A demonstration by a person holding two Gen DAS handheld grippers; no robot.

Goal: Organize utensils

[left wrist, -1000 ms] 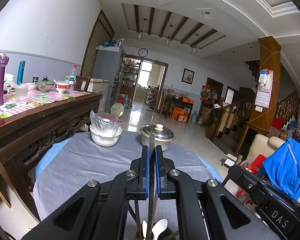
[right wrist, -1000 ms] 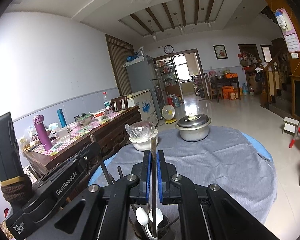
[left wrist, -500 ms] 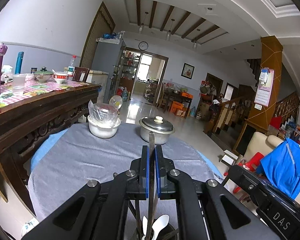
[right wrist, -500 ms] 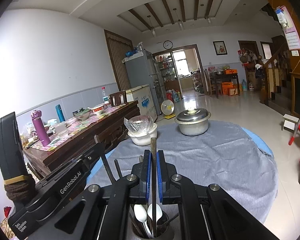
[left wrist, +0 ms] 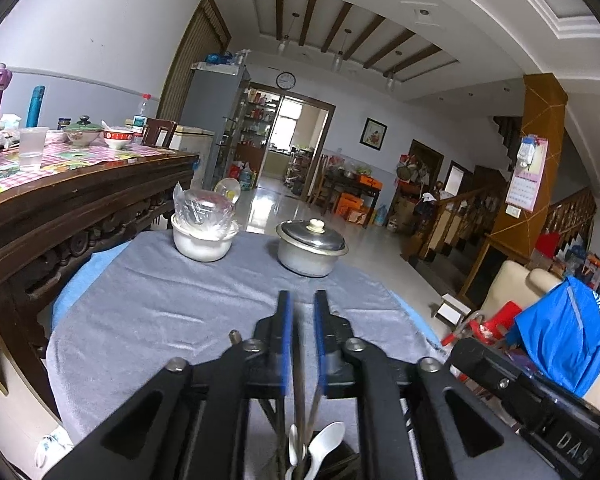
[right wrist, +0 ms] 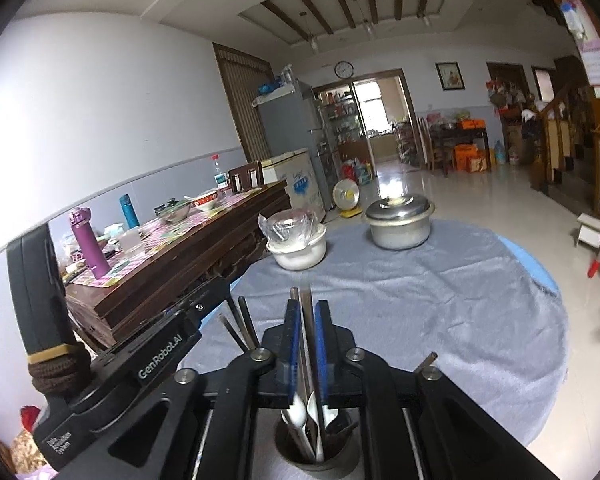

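Both pairs of blue pads, pinched flat on a chopstick a second ago, now stand apart, and the chopsticks that stood high above the pad tips have dropped lower between them.

On the left hand-held gripper (left wrist: pixel 300 312) the jaws are opening to a narrow gap. A thin metal chopstick (left wrist: pixel 299 376) runs down through that gap with daylight on both sides, so the pads do not press on it; its lower end goes into the utensil cup (left wrist: pixel 300 470) at the bottom edge of the left wrist view, beside a white spoon (left wrist: pixel 327 436).

On the right hand-held gripper (right wrist: pixel 304 312) the jaws are opening too, less far. A metal chopstick (right wrist: pixel 306 320) stands between the pads, its top just above their tips, and whether the pads touch it I cannot tell for sure; a slim gap shows on each side. Below them the dark round utensil cup (right wrist: pixel 316 456) holds white spoons (right wrist: pixel 298 412) and more chopsticks, some leaning out to the left (right wrist: pixel 240 328).

The cup stands at the near edge of the bench, which is covered by a grey cloth (right wrist: pixel 440 300). At the far side of the cloth sit a white bowl with a plastic-wrapped dish on it (left wrist: pixel 204 236) and a lidded metal pot (left wrist: pixel 310 250), well apart from the cup. A long wooden sideboard (left wrist: pixel 60 200) with bottles and bowls stands to the left.
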